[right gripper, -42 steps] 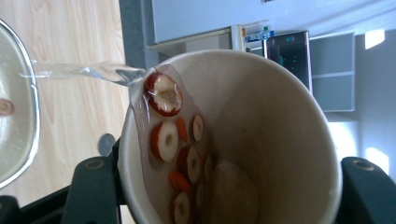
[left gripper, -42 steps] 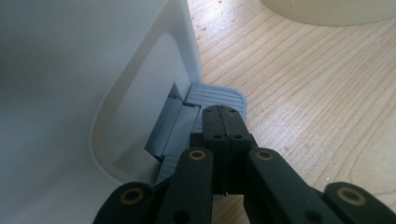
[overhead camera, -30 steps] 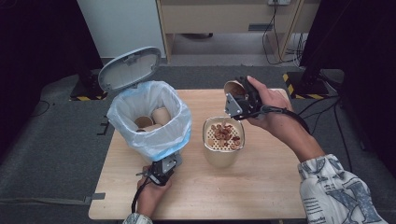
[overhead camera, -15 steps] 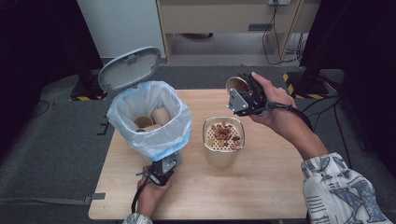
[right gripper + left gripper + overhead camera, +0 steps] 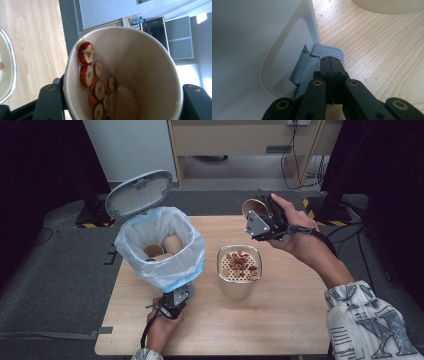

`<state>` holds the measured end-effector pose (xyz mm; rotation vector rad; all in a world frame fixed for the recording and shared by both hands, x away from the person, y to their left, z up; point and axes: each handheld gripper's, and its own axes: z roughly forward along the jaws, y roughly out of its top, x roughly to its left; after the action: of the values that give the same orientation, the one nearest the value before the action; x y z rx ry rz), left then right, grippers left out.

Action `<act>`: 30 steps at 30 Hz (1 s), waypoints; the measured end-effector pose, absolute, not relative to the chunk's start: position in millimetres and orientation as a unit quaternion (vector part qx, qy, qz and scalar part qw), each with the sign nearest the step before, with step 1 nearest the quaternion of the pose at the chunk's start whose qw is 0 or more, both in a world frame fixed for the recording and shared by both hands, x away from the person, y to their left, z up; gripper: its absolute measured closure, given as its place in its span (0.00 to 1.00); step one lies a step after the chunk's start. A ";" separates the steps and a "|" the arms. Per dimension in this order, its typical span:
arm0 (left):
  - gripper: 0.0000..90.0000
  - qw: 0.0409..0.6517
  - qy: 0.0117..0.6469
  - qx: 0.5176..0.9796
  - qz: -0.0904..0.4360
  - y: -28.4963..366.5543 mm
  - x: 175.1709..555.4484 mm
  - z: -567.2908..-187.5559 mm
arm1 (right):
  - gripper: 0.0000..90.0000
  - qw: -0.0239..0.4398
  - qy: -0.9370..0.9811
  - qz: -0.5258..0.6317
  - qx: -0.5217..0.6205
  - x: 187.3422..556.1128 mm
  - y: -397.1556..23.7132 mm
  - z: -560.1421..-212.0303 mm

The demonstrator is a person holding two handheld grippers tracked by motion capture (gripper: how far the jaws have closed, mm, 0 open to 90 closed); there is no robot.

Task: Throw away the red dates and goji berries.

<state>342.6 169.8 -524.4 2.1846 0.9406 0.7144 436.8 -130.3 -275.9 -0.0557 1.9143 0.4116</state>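
Pedal [image 5: 329, 51] first, the grey ribbed one at the foot of the white bin [image 5: 159, 247]: our left gripper [image 5: 174, 301] sits on it at the near edge of the wooden table [image 5: 280, 320], jaws pressed tight together with nothing between them, tips resting on the pedal. Above it the bin's grey lid [image 5: 139, 193] stands up and open at the back. Inside the bin's pale liner bag we see two paper cups [image 5: 165, 247] lying. Just to the right of the bin stands a beige container [image 5: 239, 275] with a perforated insert, red dried-fruit slices piled on top. Farther back and to the right of the bin, our right gripper [image 5: 257, 215] is up off the table, clamped across a paper cup [image 5: 125, 75], a jaw on either side of its wall. That cup is tipped on its side, mouth toward the bin, and red-skinned fruit slices [image 5: 93, 80] cling along its inner wall down to the bottom.
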 end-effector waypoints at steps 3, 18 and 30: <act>0.99 0.324 0.358 0.832 0.272 170.0 342.6 -524.5 | 0.40 0.564 0.809 0.160 -0.038 436.1 -128.5 -275.7; 0.99 0.325 0.360 0.832 0.271 170.0 342.7 -524.5 | 0.40 0.604 0.787 0.046 -0.113 431.9 -116.6 -289.0; 0.99 0.324 0.359 0.832 0.272 169.9 342.7 -524.5 | 0.40 0.607 0.785 0.049 -0.113 430.7 -117.1 -286.8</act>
<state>342.7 169.9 -524.5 2.1822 0.9428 0.7126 430.7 -117.1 -286.8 -0.2606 1.8142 0.1140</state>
